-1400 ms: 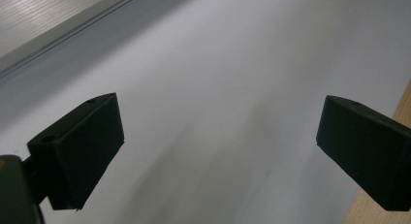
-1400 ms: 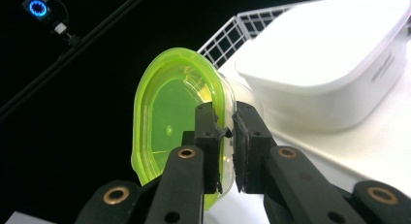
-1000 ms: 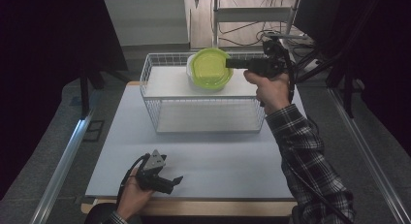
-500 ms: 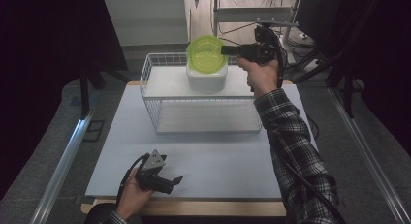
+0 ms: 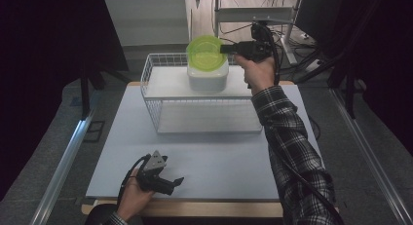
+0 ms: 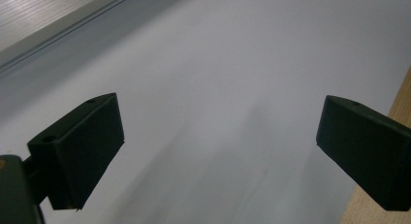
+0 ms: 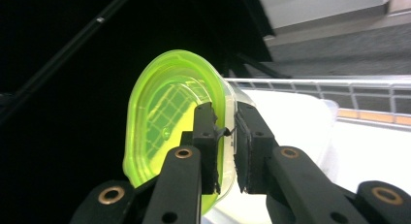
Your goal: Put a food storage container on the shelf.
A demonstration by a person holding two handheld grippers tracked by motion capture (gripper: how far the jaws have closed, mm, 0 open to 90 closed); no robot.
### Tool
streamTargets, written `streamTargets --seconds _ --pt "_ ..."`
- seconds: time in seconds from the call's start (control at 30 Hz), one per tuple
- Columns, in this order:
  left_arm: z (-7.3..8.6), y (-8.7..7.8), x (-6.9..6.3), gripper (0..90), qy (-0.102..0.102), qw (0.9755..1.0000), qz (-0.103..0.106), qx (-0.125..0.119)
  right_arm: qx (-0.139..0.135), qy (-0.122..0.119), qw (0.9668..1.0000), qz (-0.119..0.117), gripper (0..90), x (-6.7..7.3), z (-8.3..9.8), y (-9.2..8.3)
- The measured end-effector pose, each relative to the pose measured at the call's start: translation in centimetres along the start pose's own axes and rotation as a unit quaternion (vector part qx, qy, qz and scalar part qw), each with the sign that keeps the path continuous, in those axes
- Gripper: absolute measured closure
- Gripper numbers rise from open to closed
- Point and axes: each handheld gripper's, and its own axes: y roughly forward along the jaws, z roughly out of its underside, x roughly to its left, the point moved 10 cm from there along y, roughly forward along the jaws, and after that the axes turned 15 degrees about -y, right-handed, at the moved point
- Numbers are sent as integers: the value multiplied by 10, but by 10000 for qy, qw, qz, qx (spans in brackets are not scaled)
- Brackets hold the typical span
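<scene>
At the bottom left of the high view, the left gripper (image 5: 171, 182) rests low on the white table top (image 5: 219, 161), its jaws wide apart and holding nothing. Higher up, in the middle of the frame, a white wire basket (image 5: 160, 96) sits on the table with a white container (image 5: 208, 79) inside. At the top, the right gripper (image 5: 225, 49) pinches the rim of a green lid (image 5: 204, 52), tipped up on edge just above the container. To do this well, the person should probably grip firmly and move slowly so the thin lid does not slip
</scene>
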Motion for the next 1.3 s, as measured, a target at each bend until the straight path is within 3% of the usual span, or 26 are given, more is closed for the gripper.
streamTargets --seconds 0.27,0.67,0.83,1.03,1.2,1.3 --pt "0 0 0 28 7 10000 12 -6 29 -41 9993 360 782 -6 -2 4" --pt "0 0 0 28 25 10000 14 15 -84 225 9989 393 721 -15 -1 9" --pt "1 0 0 29 29 10000 15 21 -145 226 9987 441 651 -18 -3 8" --pt "1 0 0 29 29 10000 12 23 -295 247 9987 339 532 -18 -7 5" --pt "0 0 0 29 17 10000 25 6 -331 12 9992 243 395 -15 -9 1" --pt "-2 -2 -2 27 -39 9999 128 -76 -280 -256 9990 255 345 -13 -6 -2"
